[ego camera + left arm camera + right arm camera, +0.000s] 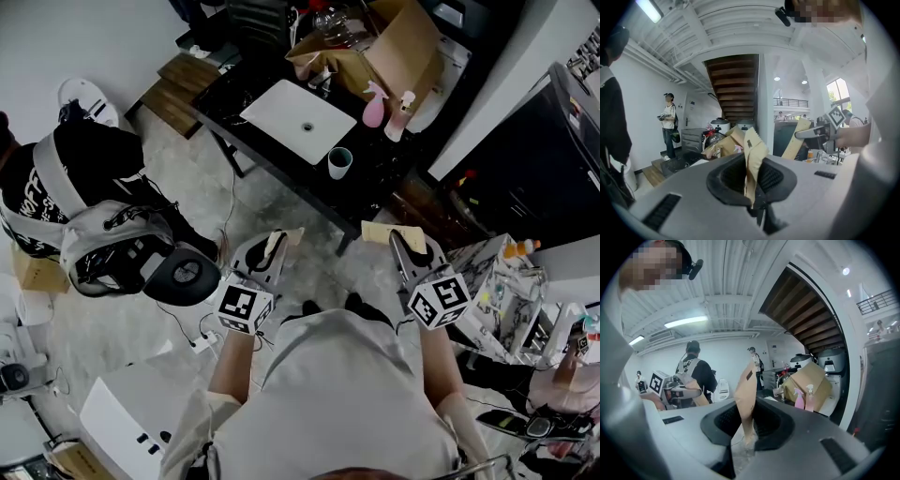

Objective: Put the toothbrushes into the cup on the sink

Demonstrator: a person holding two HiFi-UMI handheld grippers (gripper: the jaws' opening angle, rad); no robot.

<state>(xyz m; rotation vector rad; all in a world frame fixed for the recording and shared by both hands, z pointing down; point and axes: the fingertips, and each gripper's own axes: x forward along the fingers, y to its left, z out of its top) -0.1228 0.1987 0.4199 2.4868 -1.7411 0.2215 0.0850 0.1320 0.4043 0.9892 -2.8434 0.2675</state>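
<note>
- Tan paper packets, two of them, likely wrapped toothbrushes: the left tool [272, 247] is pinching one packet [285, 238] and the right tool [401, 247] the other packet [382, 232]. Both are held well short of the table [380, 173].
- One cup [339, 162] stands on it, just beside the one white sink [281, 117].
- Risks: thin paper may slip between the pads, and a long packet could topple the light cup.
- Two spray bottles [375, 105] and one cardboard box [394, 47] stand behind.

left toothbrush pack [278, 243]: tan paper, gripped | right toothbrush pack [389, 232]: same | cup [339, 162]: pale, upright, beside basin [298, 120]
</note>
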